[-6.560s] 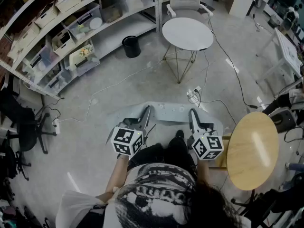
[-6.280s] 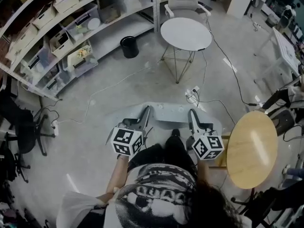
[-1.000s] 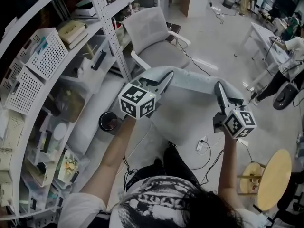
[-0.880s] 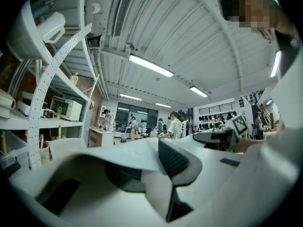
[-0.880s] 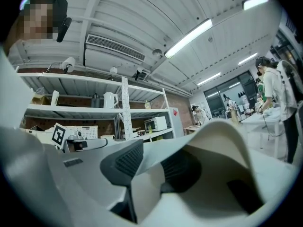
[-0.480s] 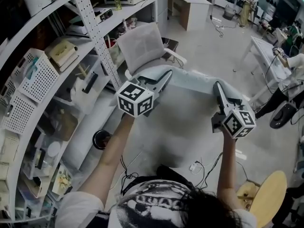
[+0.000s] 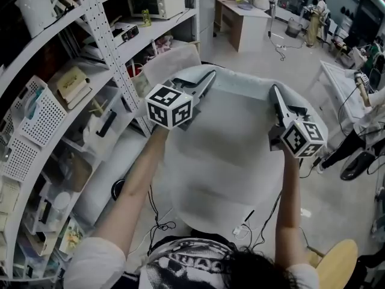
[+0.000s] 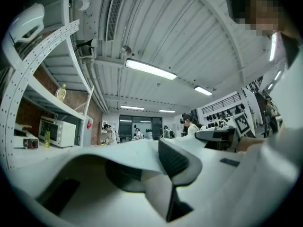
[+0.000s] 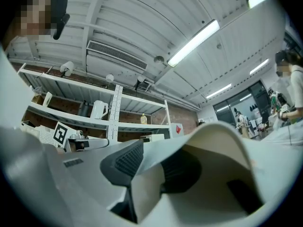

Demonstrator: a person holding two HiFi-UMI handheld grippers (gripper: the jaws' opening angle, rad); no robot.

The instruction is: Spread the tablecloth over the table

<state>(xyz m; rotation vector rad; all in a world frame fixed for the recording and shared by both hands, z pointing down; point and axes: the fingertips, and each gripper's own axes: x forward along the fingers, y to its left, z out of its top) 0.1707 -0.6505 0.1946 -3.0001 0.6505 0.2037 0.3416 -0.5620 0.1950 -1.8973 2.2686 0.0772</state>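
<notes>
A pale tablecloth (image 7: 228,155) hangs in the air in front of me, stretched between both grippers by its upper edge. My left gripper (image 7: 209,77) is raised at the cloth's upper left corner and pinches it. In the left gripper view the cloth (image 8: 128,157) folds over the jaws, with a ribbed pad (image 8: 173,160) pressed on it. My right gripper (image 7: 273,90) holds the upper right corner. The right gripper view shows the cloth (image 9: 218,141) bulging over the jaws and a pad (image 9: 125,162) pressing on it. No table shows; the cloth hides the floor ahead.
Tall metal shelving (image 7: 72,83) with a microwave (image 7: 161,0), a kettle (image 7: 39,5) and baskets stands close on the left. A white chair (image 7: 171,56) peeks out behind the cloth's left edge. Cables (image 7: 243,224) lie on the floor below. A wooden round top (image 7: 337,270) sits bottom right.
Both grippers have risen and moved forward with the cloth. The cloth now hangs wider and longer between them and covers most of the white chair.
</notes>
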